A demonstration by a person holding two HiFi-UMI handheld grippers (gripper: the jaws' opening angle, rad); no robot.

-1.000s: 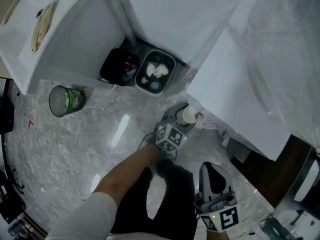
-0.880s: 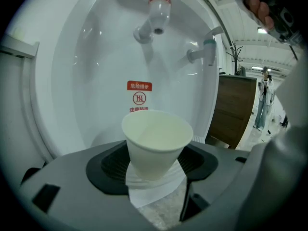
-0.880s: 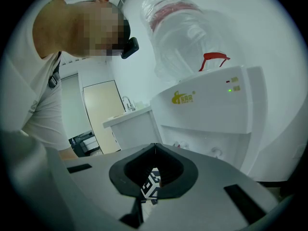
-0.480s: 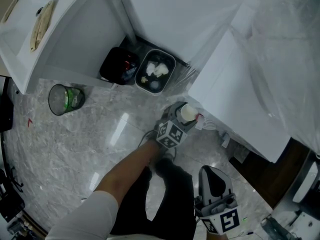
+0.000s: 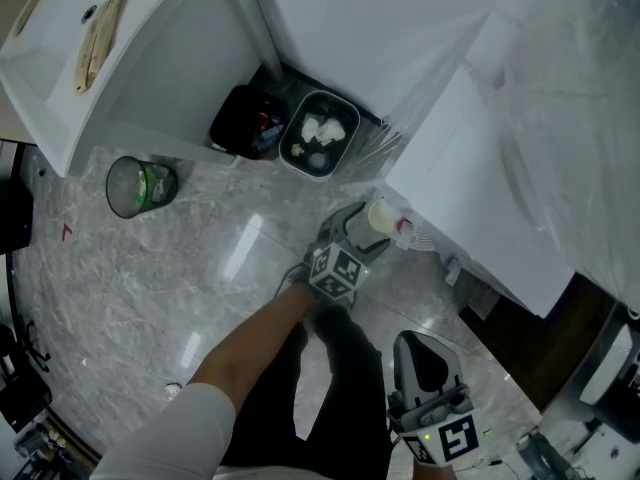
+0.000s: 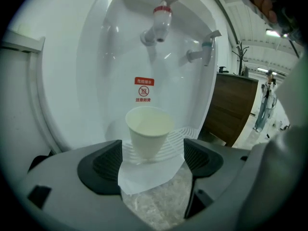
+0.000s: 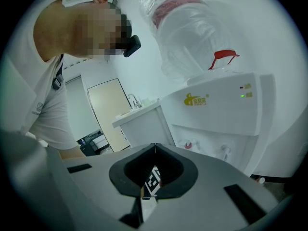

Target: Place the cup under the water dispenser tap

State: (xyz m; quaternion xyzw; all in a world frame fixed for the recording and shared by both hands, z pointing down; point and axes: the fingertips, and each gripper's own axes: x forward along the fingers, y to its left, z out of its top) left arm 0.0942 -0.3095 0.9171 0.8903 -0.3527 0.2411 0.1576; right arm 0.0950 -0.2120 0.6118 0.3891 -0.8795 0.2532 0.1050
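- Left tongs [image 5: 360,233]: held at the water dispenser [image 5: 470,188] front; jaws have just been opening, with the white cup [image 5: 382,215] standing at their tips.
- Cup: just beside the red tap [image 5: 403,227].
- Right tongs [image 5: 418,340]: low in frame, well apart from the cup.
- Floor: black bin [image 5: 240,123] and grey bin [image 5: 335,158] side by side.

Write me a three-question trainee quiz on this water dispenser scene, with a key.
1. The white paper cup stands on the white ribbed drip tray beneath: A the red-capped tap; B the other tap; C neither.
2. True or false: the right gripper is open.
3. Fill in: the left gripper has its jaws ___, pads clear of the cup.

Key: 1 A. 2 False: its jaws meet. 3 Open: they have just been opening, and the cup stands ungripped between them.
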